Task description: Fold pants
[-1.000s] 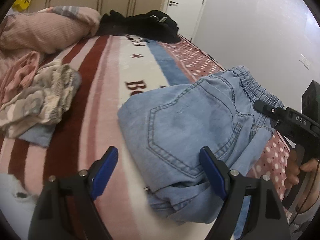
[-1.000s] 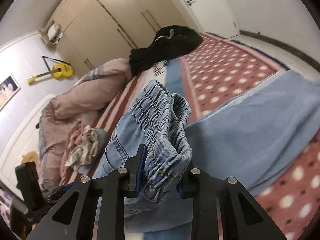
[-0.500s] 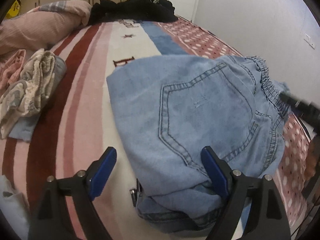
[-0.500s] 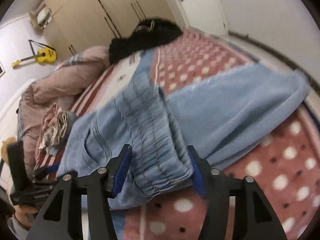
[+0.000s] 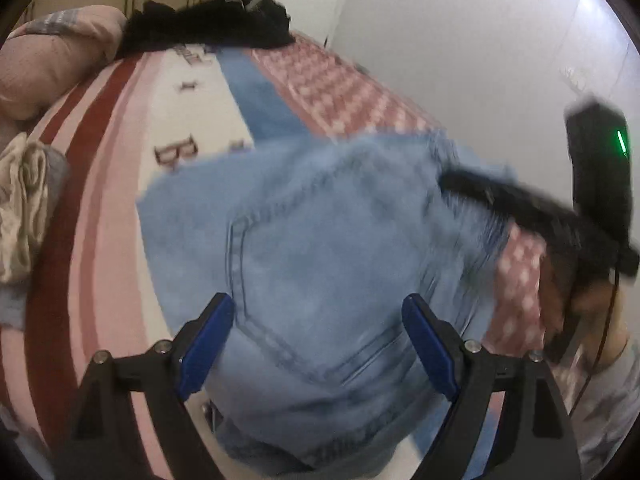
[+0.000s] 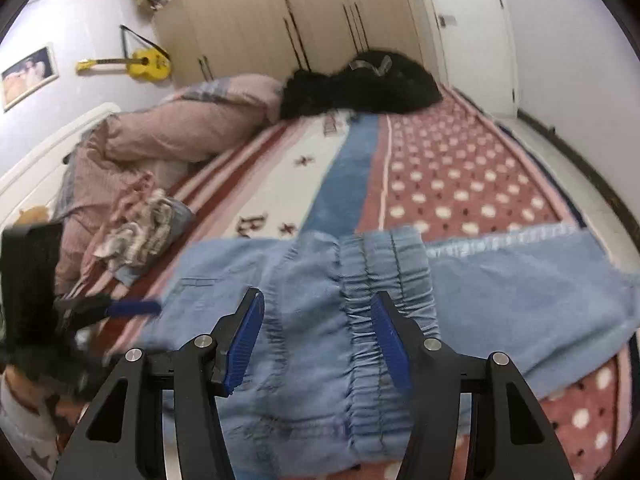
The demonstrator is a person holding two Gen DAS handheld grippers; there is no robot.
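Note:
Light blue denim pants (image 5: 320, 248) lie folded on the striped bed blanket, back pocket up. My left gripper (image 5: 318, 340) is open just above the pocket end, jaws wide apart and holding nothing. My right gripper (image 6: 316, 340) is open over the elastic waistband (image 6: 384, 280), which lies flat between its blue pads, not gripped. The right gripper also shows blurred at the right of the left wrist view (image 5: 520, 208). The left gripper shows blurred at the left of the right wrist view (image 6: 104, 308).
A black garment pile (image 6: 360, 84) sits at the far end of the bed. A pink duvet (image 6: 180, 128) and crumpled clothes (image 6: 140, 232) lie on the left side. A light blue towel (image 6: 520, 280) lies under the pants. A white wall runs along the right.
My right gripper let go of the waistband, which dropped flat onto the bed, and it opened wide. The left gripper stayed open and shifted over the folded pants.

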